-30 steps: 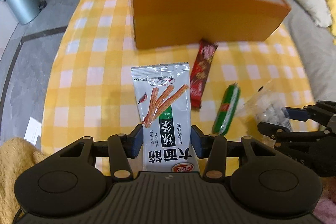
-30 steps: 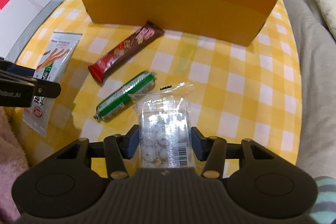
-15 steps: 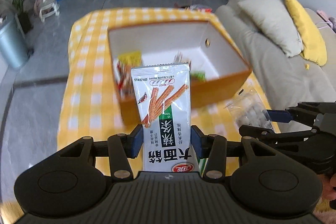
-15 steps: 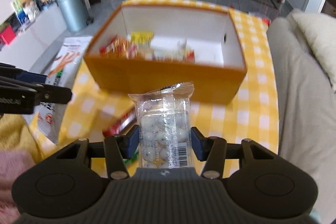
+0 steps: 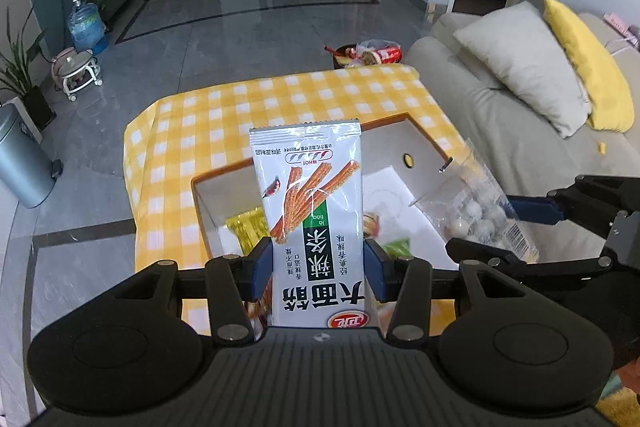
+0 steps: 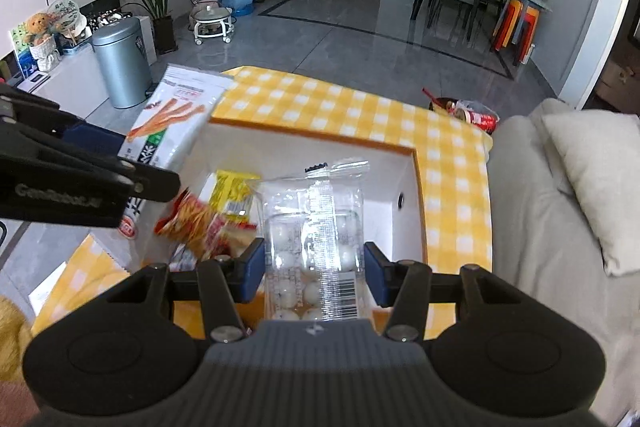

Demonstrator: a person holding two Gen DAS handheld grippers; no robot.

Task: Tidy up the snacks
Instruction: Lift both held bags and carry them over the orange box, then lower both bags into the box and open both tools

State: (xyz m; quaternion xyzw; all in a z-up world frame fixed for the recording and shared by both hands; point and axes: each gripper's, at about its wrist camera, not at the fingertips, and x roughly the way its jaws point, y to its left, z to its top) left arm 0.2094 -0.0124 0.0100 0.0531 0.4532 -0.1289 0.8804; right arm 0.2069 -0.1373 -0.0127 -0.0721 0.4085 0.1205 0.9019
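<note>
My left gripper [image 5: 318, 269] is shut on a white spicy-stick snack packet [image 5: 310, 211] and holds it above the near left part of the orange box [image 5: 384, 121]. My right gripper [image 6: 314, 273] is shut on a clear bag of white candy balls [image 6: 316, 227] above the same box [image 6: 418, 171]. Each gripper shows in the other's view: the right one with its clear bag [image 5: 476, 211], the left one with its white packet [image 6: 172, 123]. Several snack packs lie inside the box, among them a yellow one [image 6: 232, 193] and a red-orange one [image 6: 196, 223].
The box stands on a table with a yellow checked cloth [image 5: 248, 107]. A grey sofa with cushions [image 5: 524, 67] runs along the right. A metal bin [image 6: 122, 67] stands on the floor to the left. A bowl of snacks [image 5: 368, 53] sits past the table's far end.
Both grippers have lifted their packets off the table and carried them forward over the open box. The red bar and green roll left on the table are out of view.
</note>
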